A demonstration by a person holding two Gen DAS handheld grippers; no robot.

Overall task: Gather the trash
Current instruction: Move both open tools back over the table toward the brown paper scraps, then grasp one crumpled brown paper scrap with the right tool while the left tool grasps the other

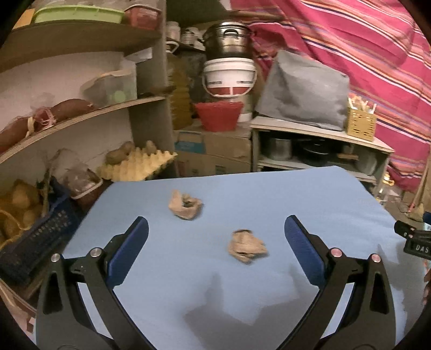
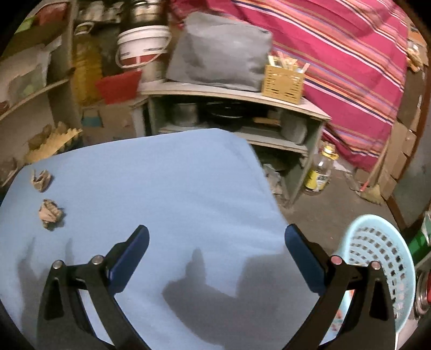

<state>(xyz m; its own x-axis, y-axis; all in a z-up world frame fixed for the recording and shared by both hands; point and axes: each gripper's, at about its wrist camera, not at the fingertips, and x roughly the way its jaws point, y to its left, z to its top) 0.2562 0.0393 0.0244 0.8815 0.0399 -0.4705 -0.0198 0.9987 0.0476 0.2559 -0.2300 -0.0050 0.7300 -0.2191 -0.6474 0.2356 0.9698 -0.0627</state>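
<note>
Hovering over the blue desk (image 1: 188, 282), the left hand-held gripper (image 1: 215, 231) is spread wide with nothing between its blue pads, pointing out across the desk toward the shelves. The right hand-held gripper (image 2: 215, 237) is likewise released and empty, held above the desk's right part with its right finger reaching past the desk edge.

Left of the desk stands a shelving unit (image 1: 80, 113) with a green lidded container (image 1: 78, 13) on top, sweet potatoes (image 1: 67, 109) on a middle shelf and a yellow egg carton (image 1: 140, 164) with potatoes below; a dark blue crate (image 1: 35, 242) sits beside the desk's left edge. Beyond the desk are a red basket (image 1: 218, 115), a white bucket (image 1: 229, 78) topped by a steel pot (image 1: 229, 37), and a low cabinet (image 1: 317, 134) carrying a grey covered bundle (image 1: 304, 91) and a small yellow basket (image 1: 361, 125). A pink striped cloth (image 1: 363, 48) hangs behind. Right of the desk, on the floor, are a bottle with a yellow label (image 2: 320, 172) and a light blue perforated basket (image 2: 382, 258).

Two crumpled brown paper wads lie on the desk. The farther wad (image 1: 185, 204) rests beyond the left gripper's left finger; the nearer wad (image 1: 246, 246) lies just ahead of the opening, closer to its right finger. Both are far left of the right gripper.
</note>
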